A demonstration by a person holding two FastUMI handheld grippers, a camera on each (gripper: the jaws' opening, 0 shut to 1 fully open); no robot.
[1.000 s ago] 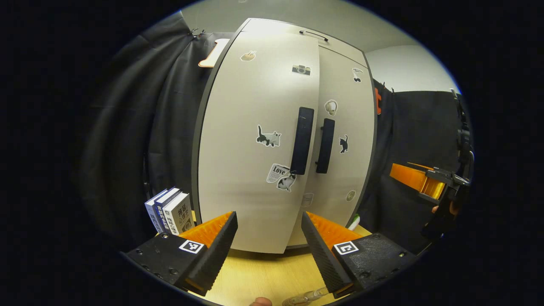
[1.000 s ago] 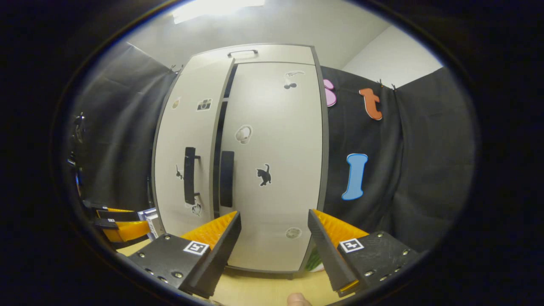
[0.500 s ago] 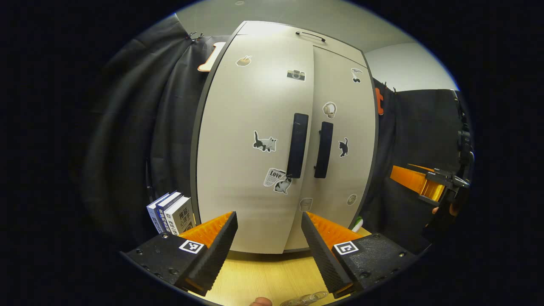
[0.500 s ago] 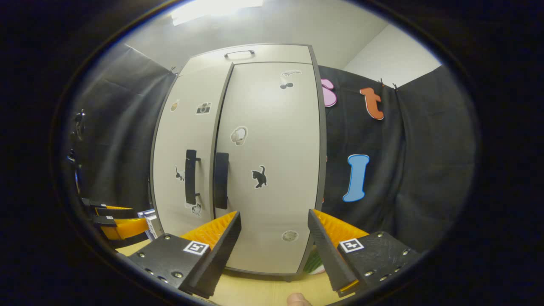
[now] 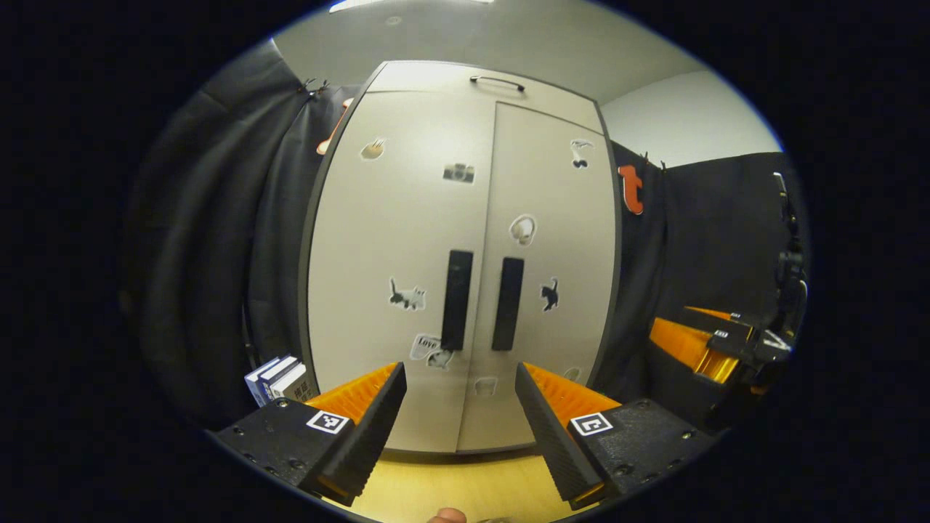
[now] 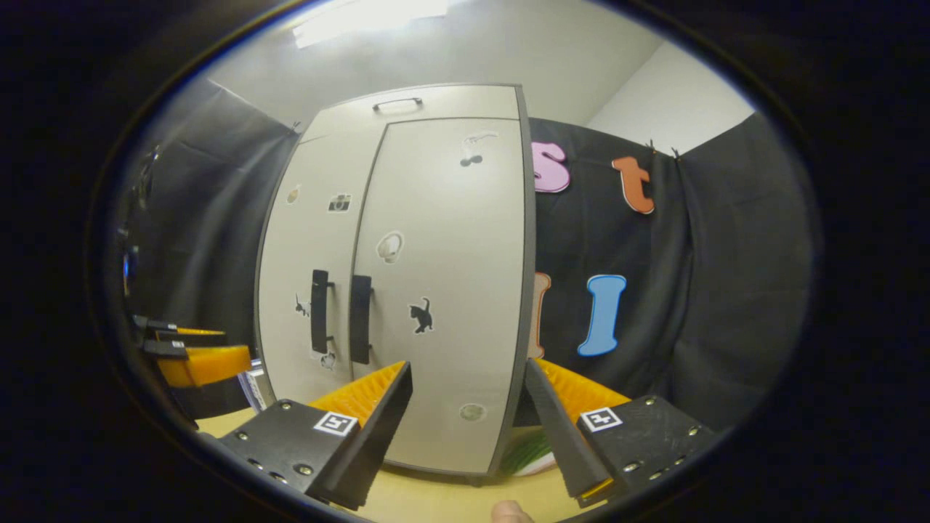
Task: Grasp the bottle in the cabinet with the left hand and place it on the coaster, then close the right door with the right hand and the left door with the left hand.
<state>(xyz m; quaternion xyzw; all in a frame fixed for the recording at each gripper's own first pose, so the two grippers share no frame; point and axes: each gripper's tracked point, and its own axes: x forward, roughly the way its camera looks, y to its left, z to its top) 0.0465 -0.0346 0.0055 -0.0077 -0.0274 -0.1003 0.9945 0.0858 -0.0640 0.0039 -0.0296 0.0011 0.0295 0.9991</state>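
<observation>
A staged recording booth, not a home: black cloth wall (image 6: 676, 290) pinned up around a sticker-covered cabinet (image 5: 458, 290) on a wooden tabletop (image 5: 450, 487), a few books (image 5: 280, 378) beside it, bare office ceiling (image 6: 450, 51) above.

Both tongs (image 5: 459, 414) (image 6: 468, 414) carry square markers and screws.

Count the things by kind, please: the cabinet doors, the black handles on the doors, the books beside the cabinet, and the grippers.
cabinet doors: 2 (left door, right door)
black door handles: 2
books: 3
grippers: 2 (left gripper, right gripper)
Total: 9
</observation>
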